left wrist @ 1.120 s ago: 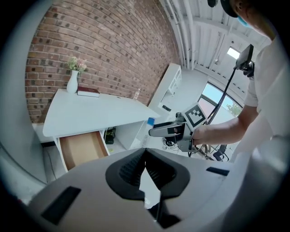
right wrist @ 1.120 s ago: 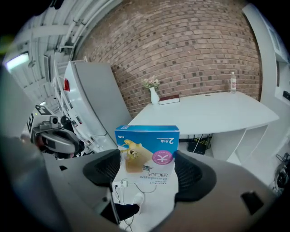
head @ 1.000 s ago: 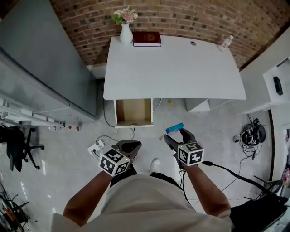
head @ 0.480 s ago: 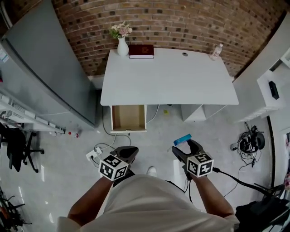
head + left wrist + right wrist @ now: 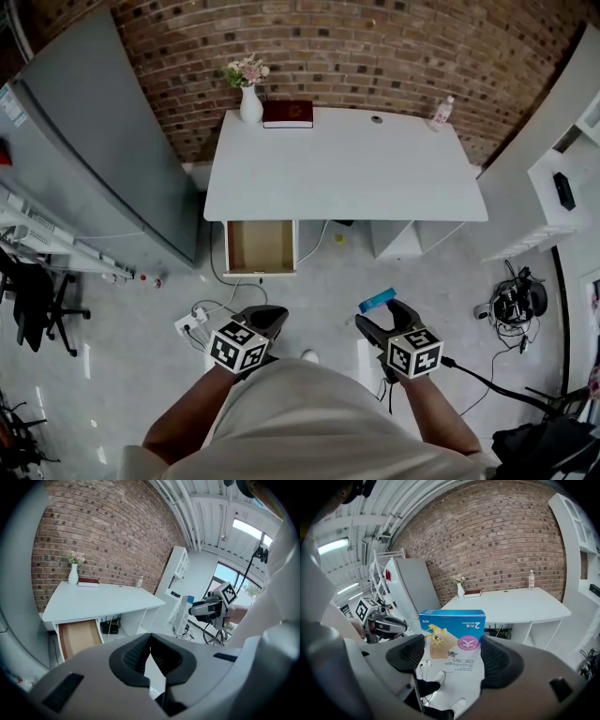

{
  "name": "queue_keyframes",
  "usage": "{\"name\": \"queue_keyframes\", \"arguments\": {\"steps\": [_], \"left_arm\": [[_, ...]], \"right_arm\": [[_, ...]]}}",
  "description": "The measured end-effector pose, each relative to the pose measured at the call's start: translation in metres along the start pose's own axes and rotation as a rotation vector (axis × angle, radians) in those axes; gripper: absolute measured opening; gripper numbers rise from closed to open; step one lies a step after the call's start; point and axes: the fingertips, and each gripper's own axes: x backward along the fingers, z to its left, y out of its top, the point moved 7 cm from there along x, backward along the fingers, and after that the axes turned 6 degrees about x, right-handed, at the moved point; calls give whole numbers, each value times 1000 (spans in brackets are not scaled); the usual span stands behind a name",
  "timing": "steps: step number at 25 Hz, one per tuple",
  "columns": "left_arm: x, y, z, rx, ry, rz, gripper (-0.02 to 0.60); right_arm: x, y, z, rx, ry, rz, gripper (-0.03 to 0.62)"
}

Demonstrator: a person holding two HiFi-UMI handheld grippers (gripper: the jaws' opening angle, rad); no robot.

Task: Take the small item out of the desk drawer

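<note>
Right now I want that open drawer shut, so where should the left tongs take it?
Likely its front panel, approached straight from the front: it stands pulled out of the desk, facing you, top edge free to pinch.

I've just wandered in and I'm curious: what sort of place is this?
Probably an office or lab room: a white desk with an open drawer stands by a brick wall, and a power strip with cables lies on the floor.

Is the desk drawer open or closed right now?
Open. The drawer sticks out from under the white desk, and its bare wooden bottom shows from above.
</note>
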Motion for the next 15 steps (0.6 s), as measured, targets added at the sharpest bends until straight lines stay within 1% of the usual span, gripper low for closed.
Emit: {"name": "queue_keyframes", "arguments": {"steps": [7, 15], "left_arm": [[-2, 8, -5, -8, 6, -16, 23], [2, 4, 8, 15, 30, -11, 23]], "right_arm": [[4, 4, 2, 22, 22, -1, 383], [-7, 9, 8, 30, 53, -5, 382]]}}
